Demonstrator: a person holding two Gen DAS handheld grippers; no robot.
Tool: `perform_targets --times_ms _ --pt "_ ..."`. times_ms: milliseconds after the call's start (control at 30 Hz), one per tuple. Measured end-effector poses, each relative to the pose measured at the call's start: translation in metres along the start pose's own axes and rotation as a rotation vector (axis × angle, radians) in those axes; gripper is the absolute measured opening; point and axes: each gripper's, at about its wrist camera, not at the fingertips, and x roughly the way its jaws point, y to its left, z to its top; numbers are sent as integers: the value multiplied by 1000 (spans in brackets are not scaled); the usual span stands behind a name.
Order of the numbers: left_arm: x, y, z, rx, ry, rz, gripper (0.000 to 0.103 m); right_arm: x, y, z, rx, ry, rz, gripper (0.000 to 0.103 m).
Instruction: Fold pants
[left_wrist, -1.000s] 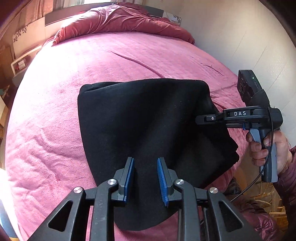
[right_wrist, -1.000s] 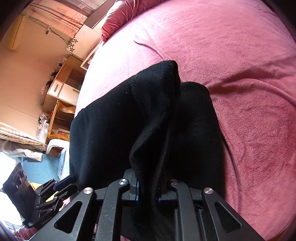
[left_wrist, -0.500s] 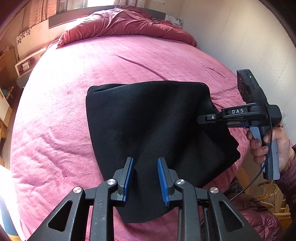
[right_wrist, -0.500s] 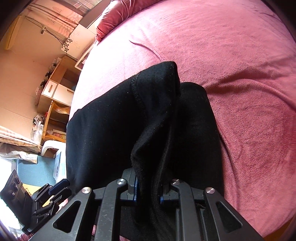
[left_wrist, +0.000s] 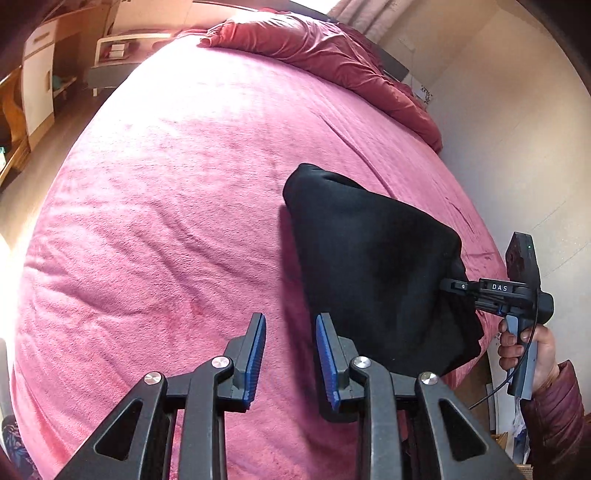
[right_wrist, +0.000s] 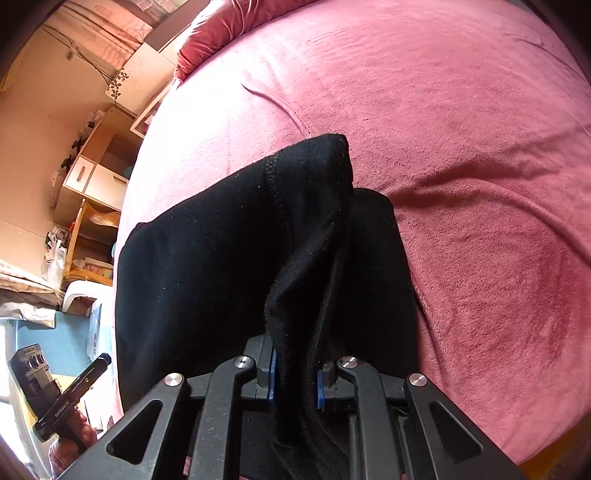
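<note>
The black pants (left_wrist: 369, 266) lie folded on the pink bedspread (left_wrist: 166, 203) near the bed's right edge. My right gripper (left_wrist: 448, 285) pinches their right side, and a hand (left_wrist: 545, 347) holds its handle. In the right wrist view a raised fold of the pants (right_wrist: 207, 258) runs between the blue pads, and the right gripper (right_wrist: 295, 365) is shut on it. My left gripper (left_wrist: 290, 321) hovers over bare bedspread just left of the pants, open with nothing between its pads. It also shows at the lower left of the right wrist view, as the left gripper (right_wrist: 103, 359).
A bunched red duvet (left_wrist: 314, 48) lies at the head of the bed. A pale wall (left_wrist: 517, 147) runs close along the bed's right side. Wooden cabinets (left_wrist: 37, 74) and shelves (right_wrist: 92, 184) stand beyond the left side, with clutter on the floor.
My left gripper has slid left off the pants and rolled; it now hangs over bare bedspread. The right gripper keeps its hold on the pants and has hardly moved.
</note>
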Motion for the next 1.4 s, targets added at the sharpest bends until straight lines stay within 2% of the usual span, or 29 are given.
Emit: perform_targets --times_ms 100,233,367,400,467,533,567,600,700,733,833,1033,1167,1233,1333,1400 --pt "1 3 -2 -4 10 -1 28 -12 8 2 -37 -13 12 14" --pt "9 -1 -2 0 34 -36 29 -11 -9 3 1 6 -21 14" --pt "13 -11 -2 43 49 -69 29 0 -24 0 15 41 48 16" --pt "16 -13 -1 51 56 -65 29 2 -27 0 22 37 53 20" --pt "20 -17 1 57 65 -67 30 -4 -34 -1 55 14 79 23" --pt "21 -20 3 61 62 -78 30 -18 -40 -11 75 -42 80 32" --pt "21 -20 4 63 60 -80 30 -28 -43 -16 85 -72 74 44" --pt "22 -21 5 64 60 -79 30 -38 -47 -22 101 -96 85 50" --pt "23 -18 6 62 62 -70 30 -69 -54 -46 121 -151 107 50" --pt "24 -16 6 59 63 -64 30 -78 -54 -57 121 -158 139 50" --pt "23 -10 5 36 64 -57 30 -89 -41 -86 85 -119 237 53" --pt "23 9 -1 -5 66 -17 30 -42 14 -138 99 42 429 54" --pt "18 23 -9 -23 63 9 30 -2 51 -148 117 100 498 53" --pt "15 29 -13 -32 59 20 30 19 71 -146 113 158 538 53" --pt "11 38 -20 -41 50 42 30 42 86 -145 123 197 523 54" --pt "10 44 -24 -60 52 38 30 45 93 -146 90 141 435 56"
